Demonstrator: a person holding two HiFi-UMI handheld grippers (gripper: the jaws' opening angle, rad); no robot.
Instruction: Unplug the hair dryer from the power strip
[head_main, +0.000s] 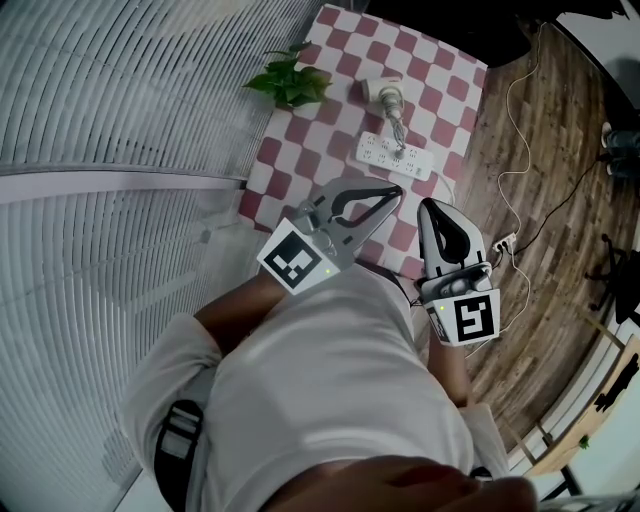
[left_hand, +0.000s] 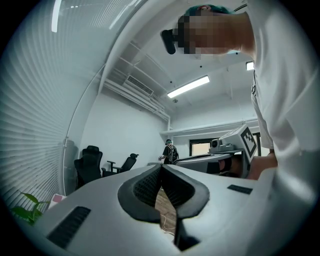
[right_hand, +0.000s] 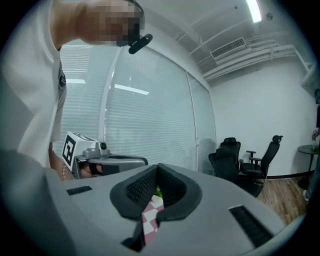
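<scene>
The person's white shirt (head_main: 330, 380) fills the bottom of the head view. Above it the left gripper (head_main: 396, 190) and right gripper (head_main: 426, 206) each have jaws together on nothing, well below the hair dryer (head_main: 385, 93) and power strip (head_main: 397, 155) on the checkered cloth (head_main: 440, 90) at upper centre, with wooden floor (head_main: 540, 180) to the right. The left gripper view shows its jaws meeting, with office chairs (left_hand: 91, 164) at left, and the right gripper view shows the same against window blinds (right_hand: 150, 115).

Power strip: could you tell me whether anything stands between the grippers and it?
Nothing visible does. Only bare checkered mat separates the power strip from the left gripper and right gripper; the plant sits well aside.
</scene>
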